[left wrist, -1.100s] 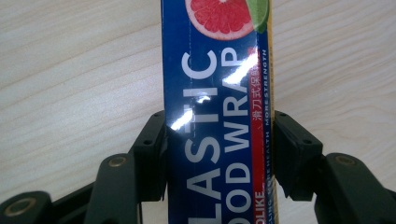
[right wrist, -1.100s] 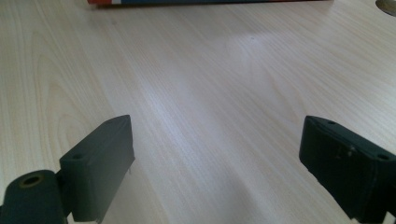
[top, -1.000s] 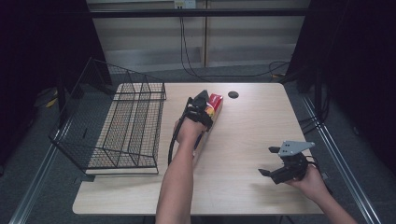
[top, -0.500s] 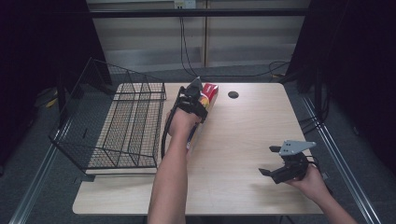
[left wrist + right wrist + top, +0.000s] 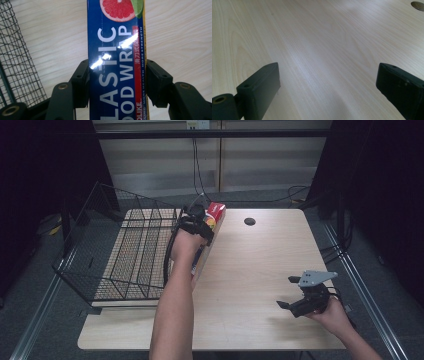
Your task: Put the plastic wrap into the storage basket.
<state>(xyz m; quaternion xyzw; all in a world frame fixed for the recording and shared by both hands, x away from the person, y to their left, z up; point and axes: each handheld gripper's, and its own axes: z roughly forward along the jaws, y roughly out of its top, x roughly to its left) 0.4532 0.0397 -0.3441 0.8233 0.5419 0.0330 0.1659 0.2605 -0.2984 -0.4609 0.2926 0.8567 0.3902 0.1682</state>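
A long blue and red box of plastic food wrap [image 5: 116, 62] with a grapefruit picture is clamped between the jaws of my left gripper [image 5: 117, 82], lifted above the wooden table. From above, that box [image 5: 216, 215] hangs tilted beside the right edge of the wire basket [image 5: 125, 255], with my left gripper [image 5: 197, 222] shut on it near its far end. My right gripper [image 5: 287, 292] hovers low over the table's near right part, jaws wide apart. In the right gripper view the right gripper [image 5: 328, 87] has only bare wood between its fingers.
The black wire basket [image 5: 17, 57] takes up the table's left side, its rim raised at the back and left. A round dark cable hole [image 5: 249, 221] sits near the table's far edge. Bare tabletop [image 5: 250, 265] lies between the two hands.
My left gripper has lifted the box off the table and carried it left, toward the wire basket. The right gripper has stayed where it was.
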